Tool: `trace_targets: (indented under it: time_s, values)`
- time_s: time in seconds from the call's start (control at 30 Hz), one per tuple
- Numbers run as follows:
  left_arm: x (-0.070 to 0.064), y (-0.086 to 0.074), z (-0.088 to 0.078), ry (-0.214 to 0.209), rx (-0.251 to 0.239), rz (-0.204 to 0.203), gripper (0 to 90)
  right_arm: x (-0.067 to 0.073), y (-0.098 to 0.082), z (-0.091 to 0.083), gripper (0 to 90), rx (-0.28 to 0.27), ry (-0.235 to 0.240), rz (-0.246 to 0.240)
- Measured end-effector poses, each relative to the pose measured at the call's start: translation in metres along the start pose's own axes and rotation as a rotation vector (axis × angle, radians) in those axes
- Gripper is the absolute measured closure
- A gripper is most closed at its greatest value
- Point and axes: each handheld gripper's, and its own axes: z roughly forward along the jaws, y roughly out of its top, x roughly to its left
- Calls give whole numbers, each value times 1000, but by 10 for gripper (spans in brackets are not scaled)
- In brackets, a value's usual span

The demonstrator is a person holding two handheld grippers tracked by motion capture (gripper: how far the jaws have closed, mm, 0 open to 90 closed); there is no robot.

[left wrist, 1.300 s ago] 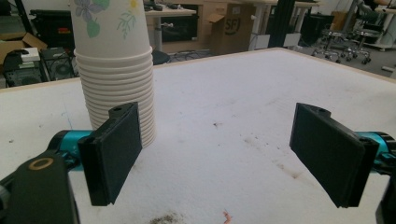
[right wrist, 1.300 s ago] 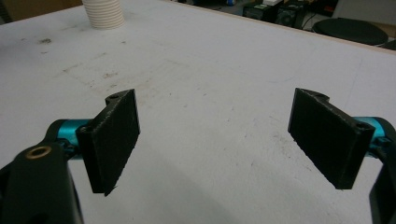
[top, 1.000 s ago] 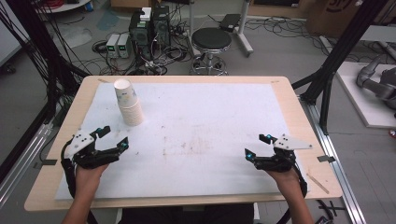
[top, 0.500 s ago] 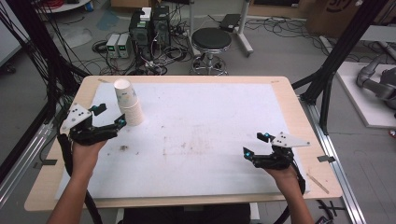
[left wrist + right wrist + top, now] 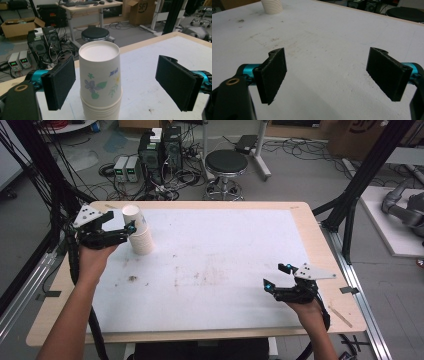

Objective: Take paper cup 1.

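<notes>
Grey floor [image 5: 300, 175] with cables; black stool [image 5: 226, 162]; cardboard boxes [image 5: 18, 26]

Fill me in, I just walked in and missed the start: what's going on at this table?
A person works at a white-topped table with a two-jaw tool in each hand. The left tool is open beside a stack of upside-down paper cups near the far left corner; the cups stand between its jaws, but the pads are not pressing on them. The right tool rests open near the front right edge, with nothing between its jaws.
</notes>
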Motion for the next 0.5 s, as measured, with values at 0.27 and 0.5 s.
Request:
trace_targets:
  time_s: [0.27,0.5]
  values:
    - [10,7,23,25,47,-12,163,0,0,0,170,0,6,-4]
    - [17,5,47,28,107,-20,163,0,0,-1,170,-4,3,-3]
